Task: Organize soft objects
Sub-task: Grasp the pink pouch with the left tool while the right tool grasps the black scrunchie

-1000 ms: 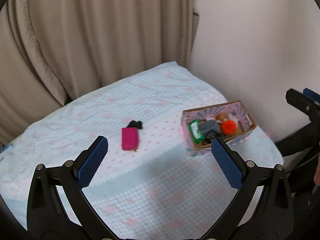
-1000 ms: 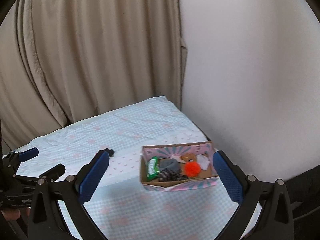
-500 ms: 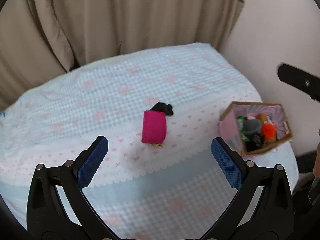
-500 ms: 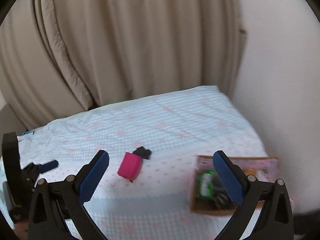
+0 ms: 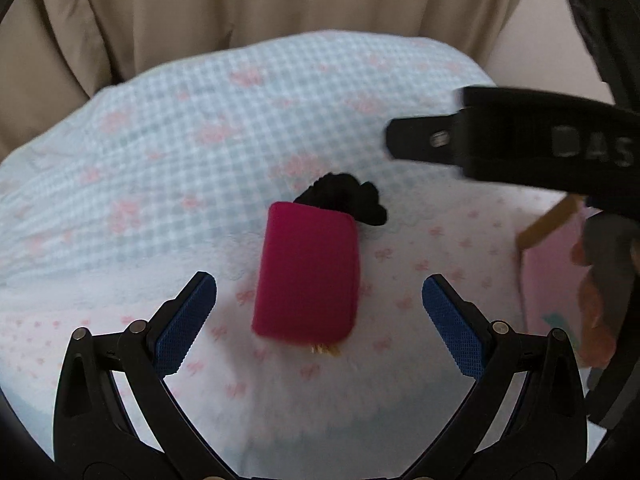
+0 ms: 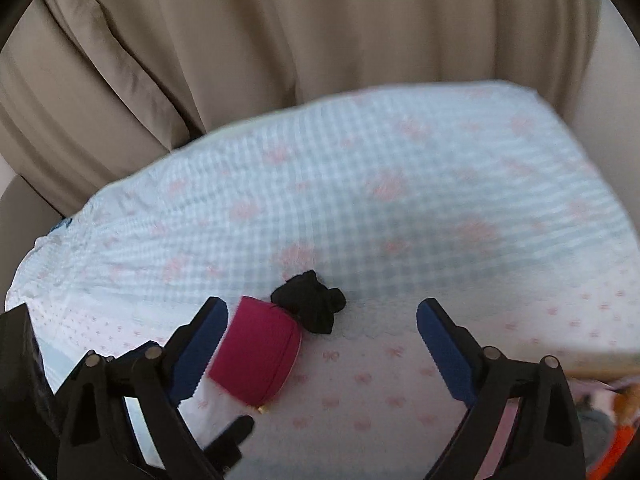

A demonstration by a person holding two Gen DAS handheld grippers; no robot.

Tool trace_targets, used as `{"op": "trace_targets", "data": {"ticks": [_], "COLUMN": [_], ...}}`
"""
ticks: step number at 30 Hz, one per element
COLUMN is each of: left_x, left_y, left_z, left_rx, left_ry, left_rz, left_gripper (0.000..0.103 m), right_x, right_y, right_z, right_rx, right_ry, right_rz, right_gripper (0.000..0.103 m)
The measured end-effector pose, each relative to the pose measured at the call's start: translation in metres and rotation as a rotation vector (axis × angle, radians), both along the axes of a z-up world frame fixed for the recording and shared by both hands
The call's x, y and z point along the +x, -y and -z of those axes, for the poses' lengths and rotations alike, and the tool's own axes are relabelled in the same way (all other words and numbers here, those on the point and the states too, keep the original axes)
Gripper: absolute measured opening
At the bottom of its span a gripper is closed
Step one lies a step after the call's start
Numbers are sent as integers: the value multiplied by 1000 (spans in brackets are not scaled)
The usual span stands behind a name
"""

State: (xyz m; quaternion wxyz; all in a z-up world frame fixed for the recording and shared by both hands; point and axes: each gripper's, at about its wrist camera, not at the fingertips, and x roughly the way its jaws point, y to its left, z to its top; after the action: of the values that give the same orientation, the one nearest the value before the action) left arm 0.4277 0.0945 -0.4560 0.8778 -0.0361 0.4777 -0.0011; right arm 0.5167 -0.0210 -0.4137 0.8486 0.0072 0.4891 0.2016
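Observation:
A magenta pouch (image 5: 307, 276) with a gold zipper pull lies flat on the bed; it also shows in the right wrist view (image 6: 256, 358). A small black soft item (image 5: 352, 198) lies against its far end, also in the right wrist view (image 6: 312, 306). My left gripper (image 5: 319, 318) is open, its jaws either side of the pouch's near end, just above it. My right gripper (image 6: 322, 344) is open and empty, hovering close to the black item, which sits between its fingertips. The right gripper's finger (image 5: 512, 146) crosses the left wrist view at right.
A light blue and pink patterned bedspread (image 5: 160, 140) covers the bed. A pink cardboard box (image 5: 556, 280) holding soft items stands at the right edge; its corner shows in the right wrist view (image 6: 600, 392). Beige curtains (image 6: 280, 40) hang behind the bed.
Both grippers have moved left and down, close over the pouch and black item. The box has slid to the right edge of both views. Both stay open.

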Motion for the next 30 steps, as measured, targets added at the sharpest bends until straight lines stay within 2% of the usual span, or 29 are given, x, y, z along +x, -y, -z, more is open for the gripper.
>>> {"op": "trace_targets", "data": {"ticks": [5, 7, 9, 12, 13, 14, 16, 18, 19, 21, 24, 30], "left_x": [16, 20, 25, 32, 35, 38, 41, 41, 42, 42, 42, 33], "left_y": [2, 1, 0, -1, -1, 1, 1, 1, 1, 4, 5, 2], "left_z": [34, 42, 49, 57, 61, 64, 65, 65, 65, 63, 61, 42], "left_rx": [14, 19, 17, 7, 7, 19, 24, 14, 13, 24, 22, 16], "left_ry": [-16, -27, -33, -45, -57, -71, -66, -62, -61, -57, -55, -38], "left_rz": [7, 11, 12, 22, 29, 35, 45, 48, 51, 57, 59, 67], "left_gripper": [98, 93, 90, 81, 73, 70, 67, 62, 59, 55, 51, 46], "right_x": [27, 35, 40, 47, 48, 48, 47, 44, 43, 43, 42, 35], "right_y": [-16, -20, -24, -25, -26, -28, -32, -36, -37, -39, -39, -36], "right_z": [54, 73, 87, 98, 99, 99, 98, 98, 98, 99, 97, 81], "right_rx": [12, 31, 40, 68, 67, 65, 51, 42, 46, 47, 55, 56], "right_ry": [-83, -109, -132, -152, -148, -141, -126, -109, -106, -111, -109, -85], "right_rz": [-33, -42, -49, -36, -35, -38, -53, -76, -81, -81, -78, -62], "right_gripper": [85, 82, 73, 70, 70, 69, 60, 48, 45, 29, 23, 22]}}
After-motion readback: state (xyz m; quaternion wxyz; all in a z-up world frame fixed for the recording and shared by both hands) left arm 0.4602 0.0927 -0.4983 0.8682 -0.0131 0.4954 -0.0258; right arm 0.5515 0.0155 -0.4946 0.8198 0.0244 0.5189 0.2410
